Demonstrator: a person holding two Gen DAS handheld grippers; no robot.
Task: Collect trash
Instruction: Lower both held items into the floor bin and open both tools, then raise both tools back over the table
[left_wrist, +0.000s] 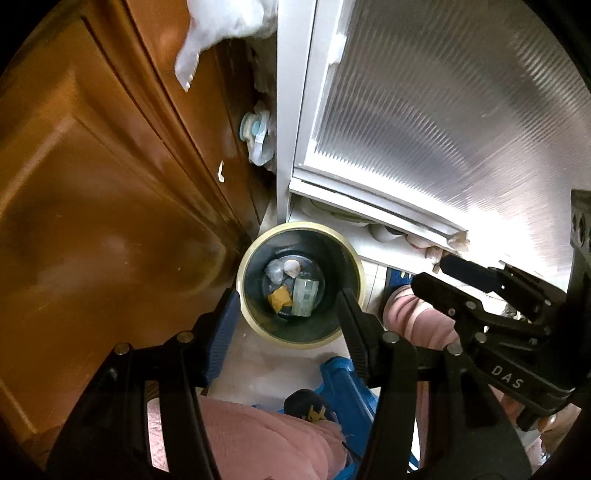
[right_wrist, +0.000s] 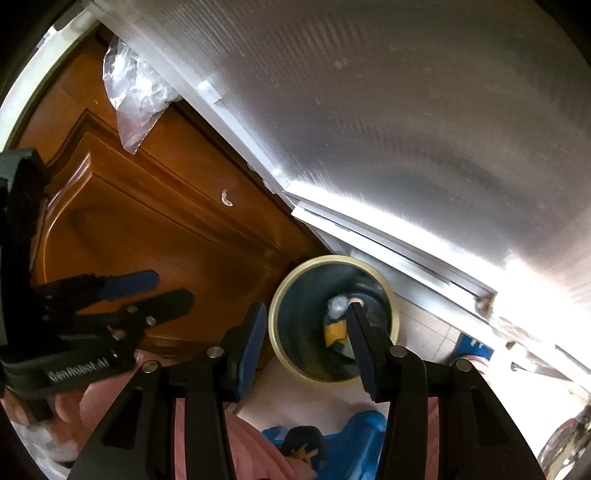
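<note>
Trash bin (left_wrist: 301, 341): a round dark bin with a pale cream rim is standing upright on the light floor (left_wrist: 255, 369), in the corner where the brown wooden door (left_wrist: 92, 206) is meeting the white-framed ribbed panel (left_wrist: 443, 122); in the right wrist view the same bin (right_wrist: 284, 332) is sitting just beside the door's lower edge.
Trash: several pieces are lying at the bottom of the bin, among them a yellow scrap (left_wrist: 279, 296), a pale greenish wrapper (left_wrist: 305, 295) and a whitish crumpled lump (left_wrist: 275, 273); the yellow scrap (right_wrist: 335, 331) is partly showing behind a finger in the right wrist view.
Left gripper (left_wrist: 288, 314): it is hanging above the bin mouth with its fingers spread wide apart, one on each side of the rim, and nothing is sitting between them.
Right gripper (right_wrist: 306, 343): it is also hovering over the bin, fingers parted and gripping nothing; from the left wrist camera it is appearing at the right edge (left_wrist: 439, 275), its fingers likewise apart.
Person: pink-clothed legs (left_wrist: 258, 435) are showing below both grippers, close to the bin.
Blue object (left_wrist: 343, 384): a blue plastic thing is lying on the floor between the legs and the bin; what it is cannot be told.
Plastic bag (right_wrist: 133, 96): a clear crinkled bag is hanging against the top of the wooden door.
</note>
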